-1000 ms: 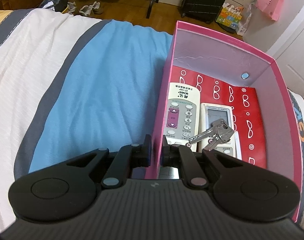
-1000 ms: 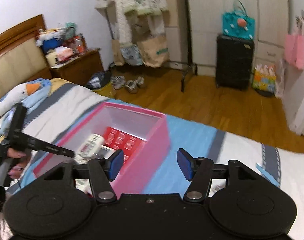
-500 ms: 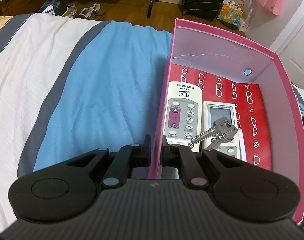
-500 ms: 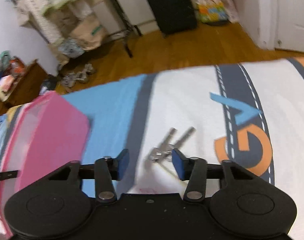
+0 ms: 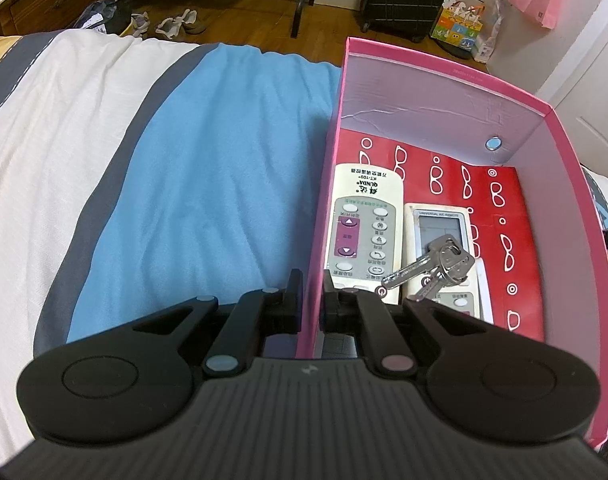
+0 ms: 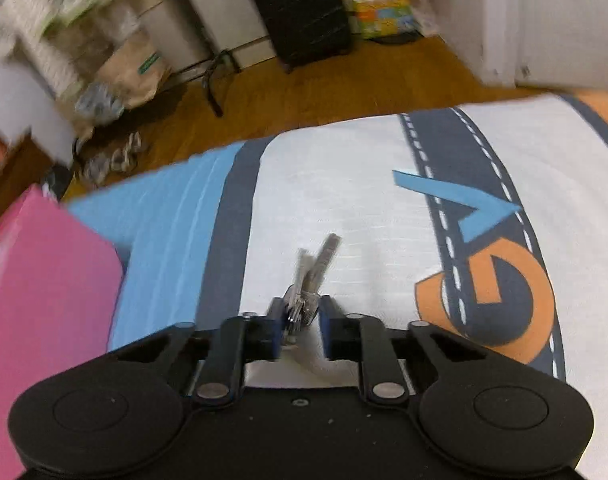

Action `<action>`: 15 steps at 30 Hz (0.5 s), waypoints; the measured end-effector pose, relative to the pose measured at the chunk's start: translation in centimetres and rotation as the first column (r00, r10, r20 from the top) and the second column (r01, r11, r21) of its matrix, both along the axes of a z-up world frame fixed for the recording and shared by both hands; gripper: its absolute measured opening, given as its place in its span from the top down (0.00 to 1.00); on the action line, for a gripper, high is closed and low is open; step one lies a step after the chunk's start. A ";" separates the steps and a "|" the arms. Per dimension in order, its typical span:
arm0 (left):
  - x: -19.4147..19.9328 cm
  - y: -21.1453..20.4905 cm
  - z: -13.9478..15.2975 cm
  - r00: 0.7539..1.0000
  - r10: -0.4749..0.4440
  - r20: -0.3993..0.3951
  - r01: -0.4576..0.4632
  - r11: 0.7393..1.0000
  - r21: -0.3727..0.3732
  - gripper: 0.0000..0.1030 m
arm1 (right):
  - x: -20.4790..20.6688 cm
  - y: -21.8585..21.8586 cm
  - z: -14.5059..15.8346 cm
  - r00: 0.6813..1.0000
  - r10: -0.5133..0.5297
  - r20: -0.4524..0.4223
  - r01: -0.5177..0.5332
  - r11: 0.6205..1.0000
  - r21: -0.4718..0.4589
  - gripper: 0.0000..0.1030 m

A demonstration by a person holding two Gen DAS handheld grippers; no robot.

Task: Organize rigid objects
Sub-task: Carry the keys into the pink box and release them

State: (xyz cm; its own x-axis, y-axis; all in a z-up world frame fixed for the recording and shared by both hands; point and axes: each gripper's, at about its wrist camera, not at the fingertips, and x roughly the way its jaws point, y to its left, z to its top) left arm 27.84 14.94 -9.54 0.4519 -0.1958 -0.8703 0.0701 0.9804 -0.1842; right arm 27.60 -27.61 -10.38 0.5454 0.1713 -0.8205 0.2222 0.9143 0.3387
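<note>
My left gripper (image 5: 312,300) is shut on the near left wall of the pink box (image 5: 444,76), which stands on the bed. Inside lie a white remote (image 5: 364,232), a second remote with a screen (image 5: 444,224) and a bunch of keys (image 5: 444,264) on top. In the right wrist view my right gripper (image 6: 301,320) has closed around a second bunch of keys (image 6: 316,268) on the white part of the bedcover; the fingers (image 6: 275,316) touch the key heads. The pink box (image 6: 43,280) is at the left.
The bedcover (image 5: 207,168) has blue, grey and white bands, with an orange and blue print (image 6: 488,280) to the right of the keys. Beyond the bed edge are a wooden floor, a black suitcase (image 6: 299,12), shoes (image 5: 179,24) and bags.
My right gripper swung away from the box to the keys on the bedcover, dropped down over them and closed from wide open. The left gripper kept its hold on the box wall.
</note>
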 end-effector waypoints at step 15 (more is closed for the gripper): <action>0.1 0.0 0.0 1.000 0.008 0.000 -0.008 1.000 0.003 0.93 | -4.2 0.8 7.9 0.971 0.043 0.235 -0.105 0.962 0.254 0.91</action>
